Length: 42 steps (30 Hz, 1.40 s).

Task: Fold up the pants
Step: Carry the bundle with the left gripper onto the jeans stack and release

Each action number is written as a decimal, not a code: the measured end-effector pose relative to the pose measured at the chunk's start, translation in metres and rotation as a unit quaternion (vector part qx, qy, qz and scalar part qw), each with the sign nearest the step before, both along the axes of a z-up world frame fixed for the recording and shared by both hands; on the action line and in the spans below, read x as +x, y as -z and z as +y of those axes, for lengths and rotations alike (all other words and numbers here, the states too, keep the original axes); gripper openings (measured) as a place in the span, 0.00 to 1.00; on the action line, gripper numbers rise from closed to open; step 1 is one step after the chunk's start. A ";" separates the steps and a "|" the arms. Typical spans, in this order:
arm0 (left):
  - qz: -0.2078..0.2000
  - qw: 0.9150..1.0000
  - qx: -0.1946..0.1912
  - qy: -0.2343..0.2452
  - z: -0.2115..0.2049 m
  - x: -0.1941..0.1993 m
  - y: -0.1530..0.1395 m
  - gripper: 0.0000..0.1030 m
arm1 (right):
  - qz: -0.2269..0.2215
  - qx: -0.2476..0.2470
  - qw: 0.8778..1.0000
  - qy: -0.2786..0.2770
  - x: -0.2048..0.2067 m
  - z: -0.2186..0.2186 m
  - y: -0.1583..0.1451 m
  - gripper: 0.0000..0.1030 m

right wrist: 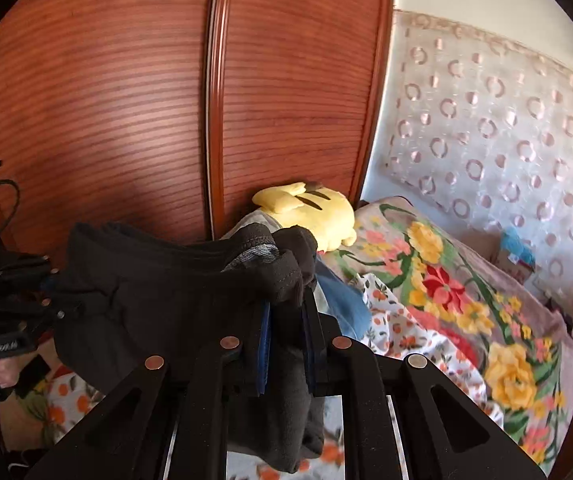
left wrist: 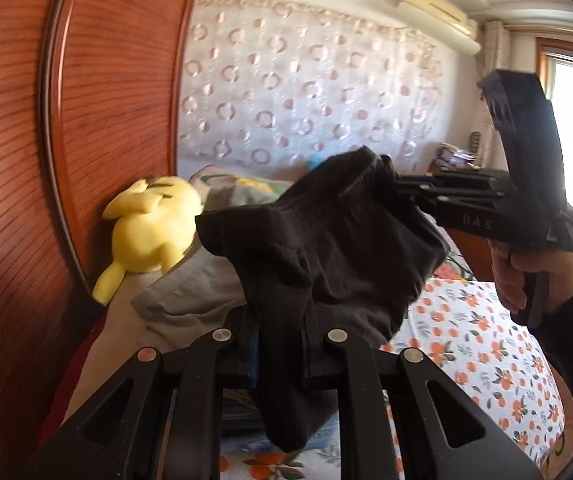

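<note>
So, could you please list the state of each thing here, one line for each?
Dark pants: lifted off the bed, bunched, hanging between both grippers, not folded.
Left gripper: shut on the pants.
Right gripper: shut on the pants.
Yellow plush toy: lying against the wardrobe door.
Wardrobe doors: closed.
Floral blanket: rumpled on the bed.

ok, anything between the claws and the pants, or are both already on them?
Nothing in the way. The left claw and right claw are both shut on the dark pants, holding them above the bed.
</note>
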<state>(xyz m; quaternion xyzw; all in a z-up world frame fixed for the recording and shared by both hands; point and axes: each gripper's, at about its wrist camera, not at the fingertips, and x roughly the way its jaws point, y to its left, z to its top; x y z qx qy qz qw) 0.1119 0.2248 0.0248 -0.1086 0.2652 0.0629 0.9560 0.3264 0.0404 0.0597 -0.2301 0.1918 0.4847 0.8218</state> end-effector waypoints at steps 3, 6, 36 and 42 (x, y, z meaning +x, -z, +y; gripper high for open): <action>0.010 1.000 -0.005 -0.007 0.011 0.011 0.007 0.15 | -0.011 -0.019 1.000 -0.008 0.014 0.031 0.001 0.13; 0.016 1.000 -0.007 -0.012 0.017 0.017 0.010 0.15 | -0.016 -0.029 0.999 -0.013 0.027 0.061 0.000 0.13; 0.010 1.000 0.013 -0.008 0.027 0.016 0.008 0.49 | 0.052 0.066 0.996 -0.002 0.009 0.024 0.041 0.27; 0.049 0.999 0.019 -0.009 0.029 0.022 0.028 0.49 | 0.068 0.046 0.996 0.018 0.034 0.037 0.048 0.27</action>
